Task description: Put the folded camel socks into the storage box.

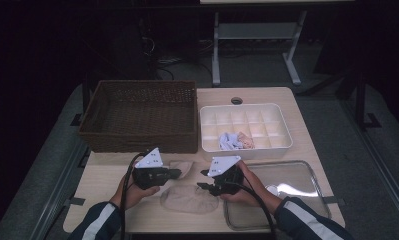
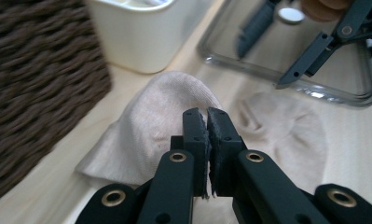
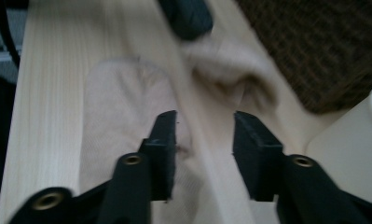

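Note:
Two beige socks lie on the wooden table. My left gripper [image 1: 177, 173] [image 2: 207, 114] is shut on the edge of the farther sock [image 1: 184, 166] [image 2: 151, 126], which bunches up toward its jaws [image 3: 230, 70]. My right gripper [image 1: 202, 179] [image 3: 204, 126] hovers open just above the nearer sock [image 1: 189, 199] [image 3: 118, 107] [image 2: 286, 130], nothing between its pads. The two grippers face each other, tips close together. One of the right gripper's fingers [image 2: 305, 63] shows in the left gripper view, over the tray's edge.
A brown wicker basket [image 1: 137, 115] stands at the back left. A white divided organizer [image 1: 282, 125] beside it holds rolled blue and pink cloth [image 1: 234, 141]. A clear tray [image 1: 307, 172] sits at the front right with a small white disc [image 1: 272, 190].

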Demonstrator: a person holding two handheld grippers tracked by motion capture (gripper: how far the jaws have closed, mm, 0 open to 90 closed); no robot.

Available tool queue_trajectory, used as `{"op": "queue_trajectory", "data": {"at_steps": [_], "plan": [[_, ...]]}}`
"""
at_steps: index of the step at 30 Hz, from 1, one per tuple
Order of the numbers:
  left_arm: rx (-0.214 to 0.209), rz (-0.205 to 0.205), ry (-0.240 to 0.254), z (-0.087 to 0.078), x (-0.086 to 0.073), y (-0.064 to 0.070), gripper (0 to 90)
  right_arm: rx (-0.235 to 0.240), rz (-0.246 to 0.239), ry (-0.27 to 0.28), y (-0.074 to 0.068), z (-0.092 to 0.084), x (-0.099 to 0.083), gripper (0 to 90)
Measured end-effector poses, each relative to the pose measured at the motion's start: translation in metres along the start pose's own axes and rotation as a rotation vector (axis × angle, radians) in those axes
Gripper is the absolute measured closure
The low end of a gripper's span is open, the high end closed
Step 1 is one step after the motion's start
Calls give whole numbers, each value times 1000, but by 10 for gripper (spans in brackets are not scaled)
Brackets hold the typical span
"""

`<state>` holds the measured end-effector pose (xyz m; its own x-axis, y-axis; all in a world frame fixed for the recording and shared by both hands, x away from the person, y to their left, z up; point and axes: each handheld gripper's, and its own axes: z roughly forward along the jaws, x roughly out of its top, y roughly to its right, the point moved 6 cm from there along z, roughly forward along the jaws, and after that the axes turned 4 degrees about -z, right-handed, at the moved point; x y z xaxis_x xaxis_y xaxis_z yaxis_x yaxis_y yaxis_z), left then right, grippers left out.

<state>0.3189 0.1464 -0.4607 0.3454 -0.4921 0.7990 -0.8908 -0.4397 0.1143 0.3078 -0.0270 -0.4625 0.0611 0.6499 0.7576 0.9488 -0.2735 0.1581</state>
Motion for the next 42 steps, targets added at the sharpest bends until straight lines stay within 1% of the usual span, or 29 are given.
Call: {"op": "queue_trajectory", "data": {"at_steps": [2, 3, 4, 5, 7, 8, 11, 12, 13, 16, 17, 18, 19, 20, 22, 23, 24, 26, 28, 30, 31, 32, 33, 35, 36, 37, 39, 40, 42], "plan": [[11, 15, -7, 5, 4, 1, 870, -19, -26, 0, 0, 1, 4, 536], [-2, 0, 10, 6, 6, 0, 870, -31, -58, -10, 0, 3, 4, 561], [-2, 0, 10, 6, 6, 0, 870, -31, -58, -10, 0, 3, 4, 561], [-8, -29, 42, 6, 11, -2, 870, -10, -65, -18, -3, 9, 5, 679], [2, -56, 81, 5, 14, -6, 870, -7, -81, -28, -2, 13, 6, 773], [7, -62, 82, 4, 14, -8, 870, -2, -94, -28, 0, 16, 6, 803], [17, -110, 102, 0, 11, -15, 869, -17, -75, -46, 5, 24, 8, 846], [17, -110, 102, 0, 11, -15, 869, -17, -75, -46, 5, 24, 8, 846], [22, -129, 104, -2, 9, -19, 869, -21, -64, -48, 9, 32, 12, 848], [35, -130, 101, -3, 7, -24, 869, -39, -44, -62, 13, 43, 16, 839], [36, -130, 99, -3, 6, -26, 869, -54, -48, -68, 17, 48, 17, 829], [36, -130, 99, -3, 6, -26, 869, -54, -48, -68, 17, 48, 17, 829], [36, -144, 104, -3, 5, -28, 869, -50, -28, -65, 18, 51, 18, 812], [39, -149, 104, -3, 5, -29, 869, -31, -18, -57, 20, 56, 20, 755], [36, -159, 112, -3, 4, -32, 869, -8, -32, -78, 21, 61, 21, 689], [36, -159, 112, -3, 4, -32, 869, -9, -43, -79, 22, 64, 21, 658], [37, -161, 113, -3, 4, -32, 869, -17, -29, -93, 22, 68, 20, 628], [38, -160, 113, -4, 4, -33, 869, -10, -29, -101, 22, 75, 18, 615], [40, -164, 116, -4, 4, -34, 869, -30, -40, -117, 24, 80, 16, 626], [41, -167, 118, -4, 4, -34, 869, -33, -41, -118, 25, 83, 16, 635], [43, -176, 117, -5, 3, -36, 869, -33, -24, -130, 29, 88, 13, 651], [43, -176, 117, -5, 3, -36, 870, -33, -24, -130, 29, 88, 13, 651], [48, -180, 120, -6, 3, -39, 870, -8, -13, -138, 30, 92, 10, 677], [54, -192, 131, -7, 3, -42, 870, 11, 26, -127, 31, 93, 10, 715], [62, -192, 129, -7, 2, -44, 870, 18, 27, -127, 31, 94, 10, 755], [66, -193, 130, -7, 2, -45, 869, 41, 36, -139, 31, 94, 11, 768], [70, -202, 133, -7, 2, -46, 869, 53, 40, -149, 33, 95, 11, 791], [84, -201, 126, -8, 1, -49, 869, 64, 35, -170, 34, 94, 11, 864], [90, -208, 131, -9, 1, -49, 870, 84, 34, -175, 35, 92, 10, 877]]}}
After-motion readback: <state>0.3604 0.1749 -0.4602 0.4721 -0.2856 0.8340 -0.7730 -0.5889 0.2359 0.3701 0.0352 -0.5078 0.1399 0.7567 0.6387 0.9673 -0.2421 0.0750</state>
